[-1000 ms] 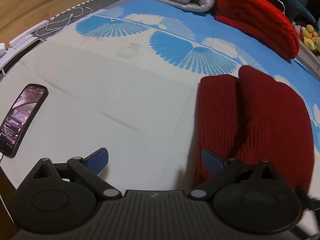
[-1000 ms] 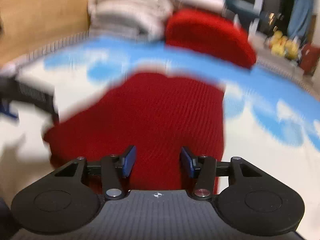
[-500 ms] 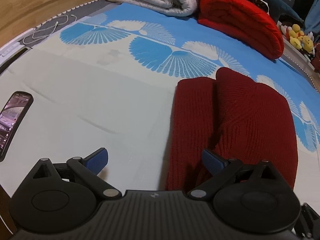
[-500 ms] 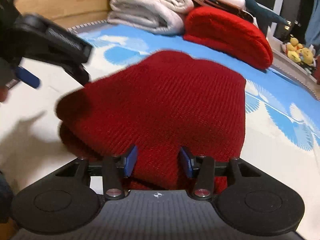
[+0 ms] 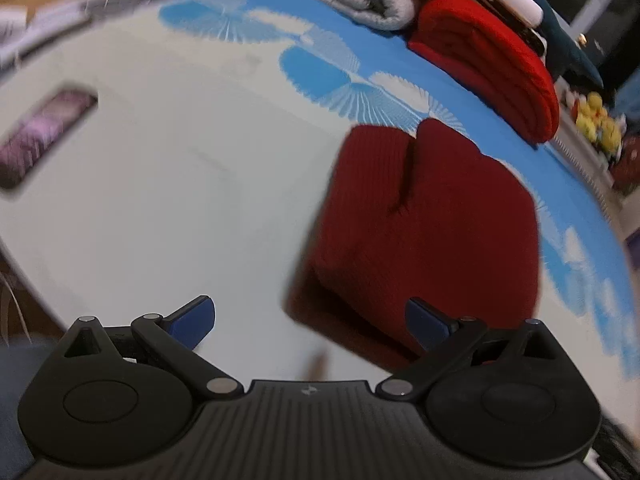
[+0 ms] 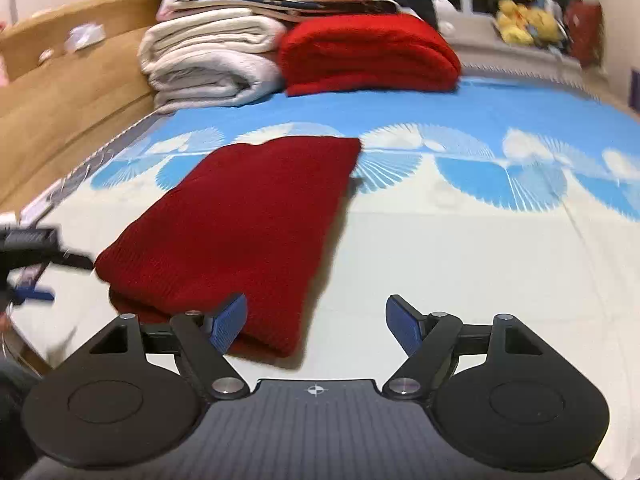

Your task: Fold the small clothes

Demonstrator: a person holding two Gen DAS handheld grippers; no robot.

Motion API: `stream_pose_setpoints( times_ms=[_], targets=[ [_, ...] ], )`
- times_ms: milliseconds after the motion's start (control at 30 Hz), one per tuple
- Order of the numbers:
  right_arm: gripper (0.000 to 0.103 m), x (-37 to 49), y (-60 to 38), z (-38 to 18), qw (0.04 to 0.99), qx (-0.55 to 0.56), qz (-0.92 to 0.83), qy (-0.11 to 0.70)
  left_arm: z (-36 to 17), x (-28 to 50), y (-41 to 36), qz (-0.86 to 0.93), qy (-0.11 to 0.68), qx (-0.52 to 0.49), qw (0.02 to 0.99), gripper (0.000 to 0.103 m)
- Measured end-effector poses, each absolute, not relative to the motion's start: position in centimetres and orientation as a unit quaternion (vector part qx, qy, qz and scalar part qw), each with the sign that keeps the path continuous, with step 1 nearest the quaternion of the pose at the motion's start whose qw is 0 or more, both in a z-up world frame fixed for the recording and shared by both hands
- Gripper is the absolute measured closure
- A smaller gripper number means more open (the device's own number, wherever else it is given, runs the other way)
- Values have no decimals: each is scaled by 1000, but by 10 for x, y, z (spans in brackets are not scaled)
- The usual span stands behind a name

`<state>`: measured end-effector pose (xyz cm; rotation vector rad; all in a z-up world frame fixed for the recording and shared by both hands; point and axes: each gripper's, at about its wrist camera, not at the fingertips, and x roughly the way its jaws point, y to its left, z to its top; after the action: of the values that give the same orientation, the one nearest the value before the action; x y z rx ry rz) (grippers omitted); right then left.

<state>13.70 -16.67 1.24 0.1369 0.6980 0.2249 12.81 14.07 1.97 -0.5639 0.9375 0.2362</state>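
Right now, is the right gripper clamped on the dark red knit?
No: the right gripper is open, with the dark red knit lying folded on the bedsheet.

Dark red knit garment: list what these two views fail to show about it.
- Left wrist view: motion blur smears the dark red knit garment, so its knit and edges are unclear; its near edge is hidden behind the left gripper.
- Right wrist view: the near left corner sits behind a blue fingertip of the right gripper.
- Either view: only the top layer shows, so the number of folds underneath cannot be told.
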Motion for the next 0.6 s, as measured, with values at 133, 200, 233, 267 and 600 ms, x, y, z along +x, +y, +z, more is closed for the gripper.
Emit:
stream_pose_setpoints(
  times_ms=[133,200,233,267,600],
  targets=[
    [24,163,-181,3,910,146,129,366,6,136,127,99,469,-328,814,1],
    [23,179,-187,-2,899,179,133,376,-4,148,120,100,480,-347,799,1],
    [23,188,-191,-5,892,196,134,384,-9,153,118,104,484,-357,792,1],
    [23,197,-195,-7,884,214,135,392,-15,160,117,103,487,-368,785,1],
    [18,313,-216,-22,823,320,156,443,-49,182,151,140,458,-438,761,1]
  ],
)
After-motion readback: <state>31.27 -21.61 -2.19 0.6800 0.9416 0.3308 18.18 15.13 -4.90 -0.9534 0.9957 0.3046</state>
